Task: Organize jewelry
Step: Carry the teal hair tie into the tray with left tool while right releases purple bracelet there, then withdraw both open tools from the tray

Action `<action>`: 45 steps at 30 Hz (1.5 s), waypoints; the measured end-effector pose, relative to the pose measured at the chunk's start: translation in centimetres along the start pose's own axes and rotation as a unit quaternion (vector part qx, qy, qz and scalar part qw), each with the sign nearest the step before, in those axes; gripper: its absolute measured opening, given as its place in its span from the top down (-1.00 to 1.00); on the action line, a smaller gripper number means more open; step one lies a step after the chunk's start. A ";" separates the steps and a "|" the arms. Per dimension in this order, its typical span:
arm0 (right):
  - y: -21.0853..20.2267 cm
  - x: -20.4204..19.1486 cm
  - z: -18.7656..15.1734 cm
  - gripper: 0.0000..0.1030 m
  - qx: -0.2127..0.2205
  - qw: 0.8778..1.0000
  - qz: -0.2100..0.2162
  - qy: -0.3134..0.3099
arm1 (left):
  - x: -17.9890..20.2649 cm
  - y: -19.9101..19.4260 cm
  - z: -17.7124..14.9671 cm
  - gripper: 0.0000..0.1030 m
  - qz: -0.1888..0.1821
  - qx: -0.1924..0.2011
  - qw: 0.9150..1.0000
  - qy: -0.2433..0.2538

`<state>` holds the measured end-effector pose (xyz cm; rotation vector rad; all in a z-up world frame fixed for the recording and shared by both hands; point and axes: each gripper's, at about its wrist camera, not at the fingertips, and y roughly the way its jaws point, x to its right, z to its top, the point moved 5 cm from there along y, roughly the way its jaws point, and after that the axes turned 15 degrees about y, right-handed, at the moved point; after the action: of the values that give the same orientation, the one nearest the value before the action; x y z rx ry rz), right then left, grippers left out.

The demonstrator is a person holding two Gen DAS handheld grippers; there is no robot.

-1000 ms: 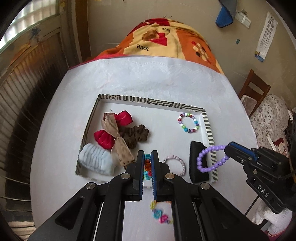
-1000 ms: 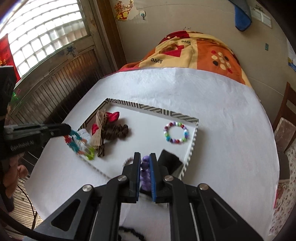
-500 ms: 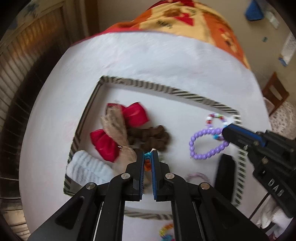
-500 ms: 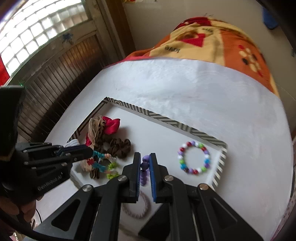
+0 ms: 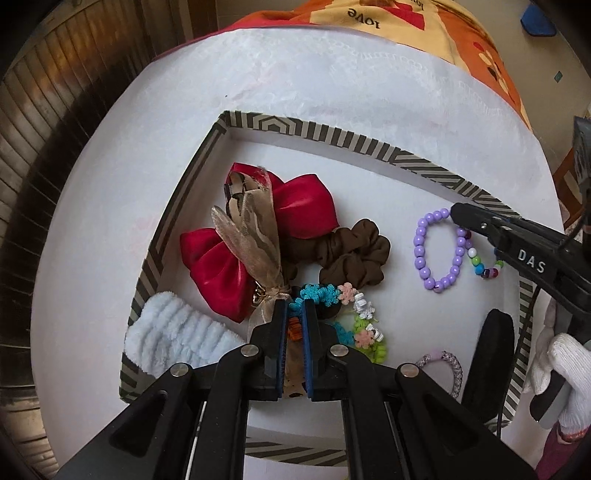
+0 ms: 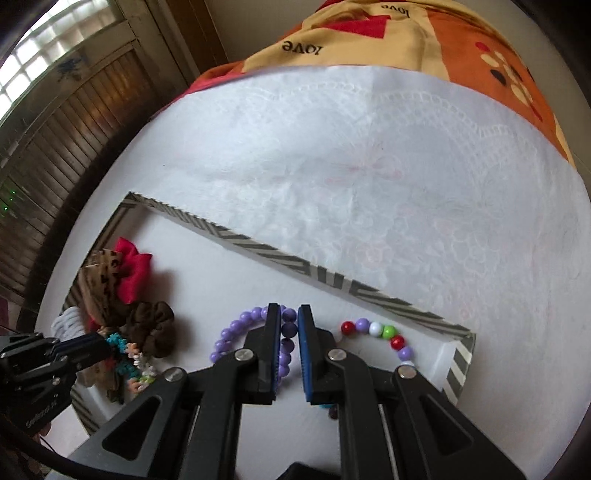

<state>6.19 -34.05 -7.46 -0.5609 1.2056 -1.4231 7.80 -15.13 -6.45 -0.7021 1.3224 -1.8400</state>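
Note:
A striped-rim tray (image 5: 332, 138) lies on the white table. My left gripper (image 5: 294, 308) is shut on a colourful flower bracelet (image 5: 360, 319), low over the tray beside a brown scrunchie (image 5: 354, 254). My right gripper (image 6: 288, 328) has its jaws slightly apart around a purple bead bracelet (image 6: 236, 330), which rests on the tray floor (image 5: 437, 251). A multicolour bead bracelet (image 6: 384, 334) lies just right of it.
The tray also holds a red bow (image 5: 258, 243) with a tan ribbon, a pale blue fuzzy band (image 5: 177, 336), a small braided ring (image 5: 443, 363) and a black case (image 5: 487, 354). A patterned blanket (image 6: 388, 33) lies beyond the table.
Both grippers moved forward and down into the tray. The purple bracelet now rests on the tray floor and the right jaws have parted a little. The flower bracelet hangs lower.

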 end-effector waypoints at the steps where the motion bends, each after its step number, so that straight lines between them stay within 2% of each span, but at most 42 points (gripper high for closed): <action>1: 0.1 0.0 0.0 0.81 -0.002 1.000 0.002 0.001 | 0.1 -0.1 0.0 1.00 0.001 0.002 1.000 0.001; 3: 0.1 -0.2 0.0 0.74 0.002 1.000 0.006 0.002 | 0.1 -0.2 0.0 0.99 0.002 0.004 1.000 0.001; 4: -0.1 -0.3 -0.2 0.64 0.002 1.000 0.005 0.001 | 0.2 -0.3 0.0 0.98 0.000 0.006 1.000 -0.001; 6: -0.5 -0.4 -0.4 0.52 0.003 1.000 0.006 0.001 | 0.1 -0.5 0.1 0.82 -0.005 0.010 1.000 -0.006; 8: -1.3 -0.6 -0.6 0.49 0.008 1.000 0.011 0.000 | 0.3 -1.0 -0.1 0.70 -0.009 0.012 1.000 -0.010; 15: -5.9 -0.9 -2.4 0.30 0.033 0.999 0.018 0.003 | 1.2 -2.7 -0.7 0.69 -0.003 0.016 1.000 -0.001; 18: -7.8 -0.9 -3.7 0.10 0.041 0.999 0.018 0.012 | 1.4 -3.7 -1.2 0.69 0.002 0.025 1.000 0.001; 24: -10.8 -1.3 -6.5 0.08 0.056 0.998 0.018 0.023 | 1.6 -5.9 -2.5 0.69 0.014 0.041 0.999 0.009; 31: -13.4 -2.2 -10.0 0.02 0.069 0.997 0.015 0.034 | 1.7 -8.1 -4.8 0.69 0.013 0.059 0.998 0.012; 45: -17.3 -5.8 -17.3 -0.12 0.089 0.995 0.019 0.038 | 1.4 -13.1 -10.9 0.69 0.029 0.095 0.994 0.037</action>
<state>-14.79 -25.36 3.29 -0.3620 1.1277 -1.5130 -4.89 -8.00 2.55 -0.4955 1.1815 -1.9292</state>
